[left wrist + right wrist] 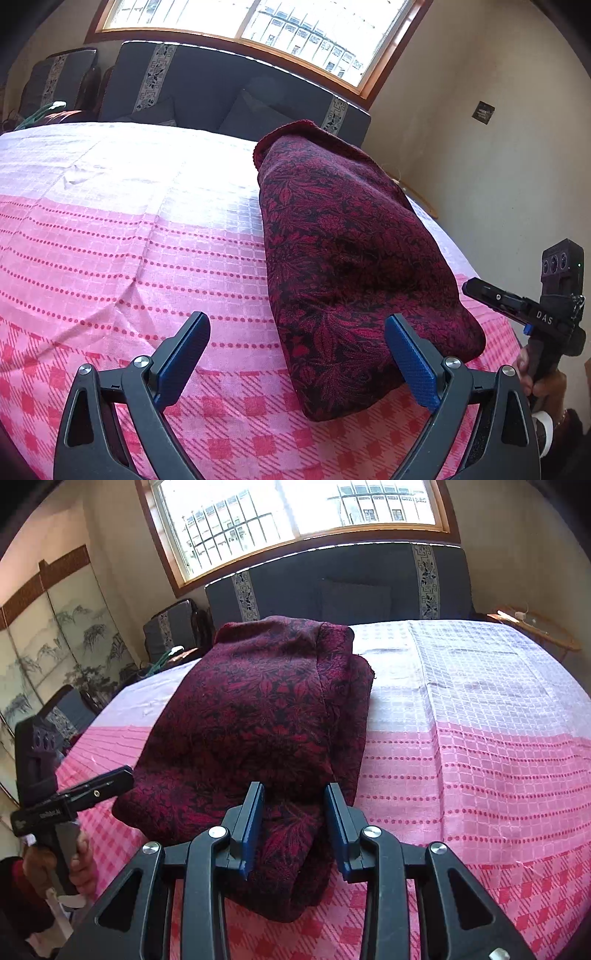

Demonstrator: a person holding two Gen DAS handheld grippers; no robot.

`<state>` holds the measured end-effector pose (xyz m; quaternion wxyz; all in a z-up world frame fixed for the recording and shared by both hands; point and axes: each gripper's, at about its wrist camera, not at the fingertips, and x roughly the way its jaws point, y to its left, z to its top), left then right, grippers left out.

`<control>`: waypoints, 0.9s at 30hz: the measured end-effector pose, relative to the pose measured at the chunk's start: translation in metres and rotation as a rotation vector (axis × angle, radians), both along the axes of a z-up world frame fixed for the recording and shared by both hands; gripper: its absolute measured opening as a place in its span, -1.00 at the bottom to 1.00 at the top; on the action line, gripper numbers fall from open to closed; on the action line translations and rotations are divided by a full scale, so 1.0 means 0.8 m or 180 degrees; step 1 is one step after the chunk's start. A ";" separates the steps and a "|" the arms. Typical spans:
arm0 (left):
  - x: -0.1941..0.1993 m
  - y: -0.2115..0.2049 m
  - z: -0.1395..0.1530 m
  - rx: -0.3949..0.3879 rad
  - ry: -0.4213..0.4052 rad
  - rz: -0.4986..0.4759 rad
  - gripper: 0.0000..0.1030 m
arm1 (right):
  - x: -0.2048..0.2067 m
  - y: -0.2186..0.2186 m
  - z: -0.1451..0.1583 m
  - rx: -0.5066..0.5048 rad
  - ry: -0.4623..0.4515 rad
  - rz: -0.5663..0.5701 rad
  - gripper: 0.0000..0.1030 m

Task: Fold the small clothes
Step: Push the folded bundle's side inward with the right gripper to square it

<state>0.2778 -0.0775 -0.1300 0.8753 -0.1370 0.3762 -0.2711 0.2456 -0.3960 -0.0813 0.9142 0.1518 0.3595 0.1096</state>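
1. Dark red floral garment [347,266] lies folded into a long, thick bundle on the pink-and-white checked cloth [122,236] covering the counter. Bundle runs from the near edge toward the far end; one narrow end points at the cameras.
2. Left hand-held gripper [295,358]: blue-padded fingers spread wide. Left finger over bare cloth, right finger in front of the near end of the garment; nothing between the pads is pinched. Touching or just above the fabric: cannot tell.
3. Right hand-held gripper [293,830]: fingers partly apart, straddling the near end of the garment [266,716]. Fabric fills the gap between the pads; whether it is actually squeezed cannot be told.
4. Right gripper also seen from the left wrist view, low at the right edge beside the bundle, handle in the person's hand [543,380].
5. Background: dark grey sofa [207,85] with patterned strips behind the counter, bright window [258,22] above it, painted folding screen [44,646] in the right wrist view.
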 end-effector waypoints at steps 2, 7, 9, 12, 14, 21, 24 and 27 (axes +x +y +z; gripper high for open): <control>-0.003 0.004 -0.003 -0.0075 -0.0006 0.0031 0.85 | 0.014 -0.027 0.013 0.0226 -0.0030 -0.0115 -0.32; -0.008 0.013 -0.006 -0.0137 0.0011 0.0145 0.85 | 0.095 -0.042 0.010 0.0275 0.0224 -0.0052 -0.21; -0.007 0.018 -0.009 -0.0182 0.0041 0.0178 0.85 | 0.125 -0.037 -0.005 0.0237 0.0377 -0.0060 -0.19; -0.002 0.026 -0.016 -0.0319 0.0152 0.0204 0.85 | 0.154 -0.033 -0.025 0.0346 0.0423 -0.0064 -0.18; 0.000 0.030 -0.018 -0.0399 0.0192 0.0257 0.85 | 0.165 -0.031 -0.033 0.0466 0.0405 -0.0057 -0.16; -0.001 0.027 -0.017 -0.0393 0.0194 0.0288 0.85 | 0.180 -0.025 -0.020 0.0381 0.0177 -0.0095 -0.72; -0.001 0.027 -0.017 -0.0401 0.0199 0.0297 0.85 | 0.197 -0.031 -0.016 0.0305 0.0173 -0.0178 -0.75; -0.001 0.025 -0.017 -0.0411 0.0205 0.0327 0.85 | 0.189 -0.039 -0.030 0.0447 0.0180 -0.0244 -0.75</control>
